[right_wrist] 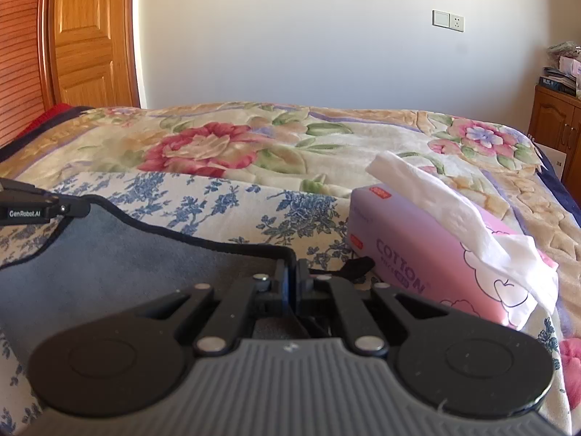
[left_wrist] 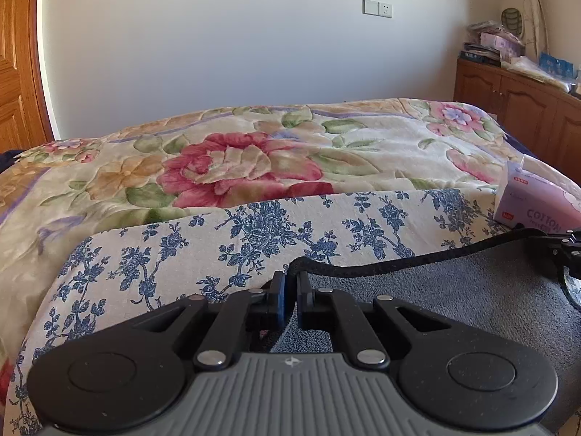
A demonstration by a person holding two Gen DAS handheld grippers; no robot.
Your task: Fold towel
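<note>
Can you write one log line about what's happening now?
left tongs: shut on grey terry towel | right tongs: shut on towel edge | pink cotton tissue box: beside towel

Tissue box [right_wrist: 432, 250] stands just right of right gripper [right_wrist: 292, 276], blocking rightward sweep; floral blanket [left_wrist: 254, 160] ahead open; blue-flowered cloth [left_wrist: 163, 254] left of left gripper [left_wrist: 290, 290] open

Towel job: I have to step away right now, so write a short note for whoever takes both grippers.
Left gripper: shut on the towel at its dark-trimmed edge.
Right gripper: shut on the same edge, at the other corner.
The grey towel lies over the blue-flowered cloth on the bed; a tissue box sits just to its right.
Done: both corners gripped.
Left: no finished fold shows; carry the edge over, clear of the box.
</note>
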